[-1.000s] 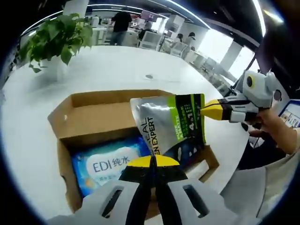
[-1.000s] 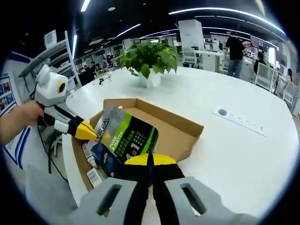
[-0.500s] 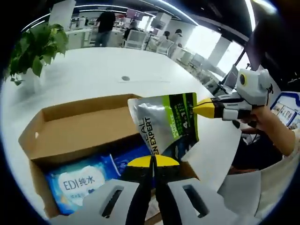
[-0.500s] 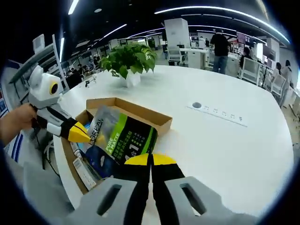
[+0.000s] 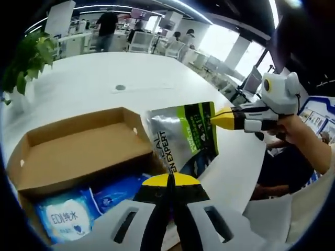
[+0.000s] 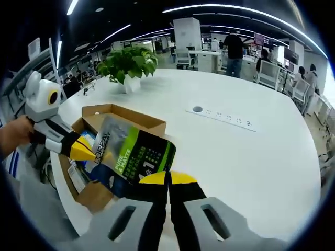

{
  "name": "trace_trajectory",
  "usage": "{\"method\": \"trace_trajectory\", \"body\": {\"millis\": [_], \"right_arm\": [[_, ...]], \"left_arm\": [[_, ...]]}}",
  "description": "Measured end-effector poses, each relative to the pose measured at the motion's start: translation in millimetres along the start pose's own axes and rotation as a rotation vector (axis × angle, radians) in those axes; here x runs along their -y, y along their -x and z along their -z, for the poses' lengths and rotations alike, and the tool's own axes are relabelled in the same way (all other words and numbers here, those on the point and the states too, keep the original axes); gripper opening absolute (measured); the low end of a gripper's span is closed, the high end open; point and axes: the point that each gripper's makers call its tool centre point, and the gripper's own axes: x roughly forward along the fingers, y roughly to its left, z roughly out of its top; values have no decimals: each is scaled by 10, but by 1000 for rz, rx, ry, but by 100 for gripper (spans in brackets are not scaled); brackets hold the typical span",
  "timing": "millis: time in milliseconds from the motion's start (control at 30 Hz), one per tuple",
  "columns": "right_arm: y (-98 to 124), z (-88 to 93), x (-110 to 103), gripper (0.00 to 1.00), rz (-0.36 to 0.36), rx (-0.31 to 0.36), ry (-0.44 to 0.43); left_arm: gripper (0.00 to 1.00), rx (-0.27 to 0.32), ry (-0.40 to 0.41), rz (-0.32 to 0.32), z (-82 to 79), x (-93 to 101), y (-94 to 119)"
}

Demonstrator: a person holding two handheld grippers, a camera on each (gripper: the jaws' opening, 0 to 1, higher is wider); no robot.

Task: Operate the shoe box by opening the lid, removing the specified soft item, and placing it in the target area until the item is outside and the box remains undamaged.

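Both my tongs are clenched on the L'Oreal Men Expert pouch (image 5: 183,137): left gripper (image 5: 171,179) pinches its lower edge, right gripper (image 6: 167,178) pinches the opposite edge, and each shows in the other's view, the right one (image 5: 230,117) at the pouch's top corner, the left one (image 6: 78,148) at its silver end. The pouch hangs in the air, clear of the open shoe box (image 5: 78,151), over the box's near corner and partly out past its wall, touching nothing but the tongs. To do this step well I'd keep both pinches firm and move the two hands together so the soft pouch doesn't fold or slip, carry it sideways off the box onto the bare white table (image 6: 235,151), and keep it high enough that it doesn't catch the cardboard flap (image 5: 73,123). Its long axis runs between the two grippers, print face towards the cameras, silver end towards the box. Inside the box lies an EDI wet-wipes pack (image 5: 65,214). Beyond the box stands a potted plant (image 6: 128,63); people and desks show far off.
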Motion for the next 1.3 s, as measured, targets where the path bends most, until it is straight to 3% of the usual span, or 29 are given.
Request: {"method": "trace_trajectory", "body": {"millis": [400, 667, 1100, 1300], "right_arm": [[34, 207, 311, 0, 58, -28, -22], [-64, 324, 431, 0, 77, -60, -7], [-274, 505, 564, 0, 81, -110, 10], [-355, 574, 620, 0, 84, -110, 4]], "left_arm": [[0, -27, -21, 19, -71, 87, -328], [0, -77, -80, -14, -39, 90, -502], [0, -265, -433, -109, 77, 28, -766], [0, -320, -508, -127, 140, 3, -894]]}}
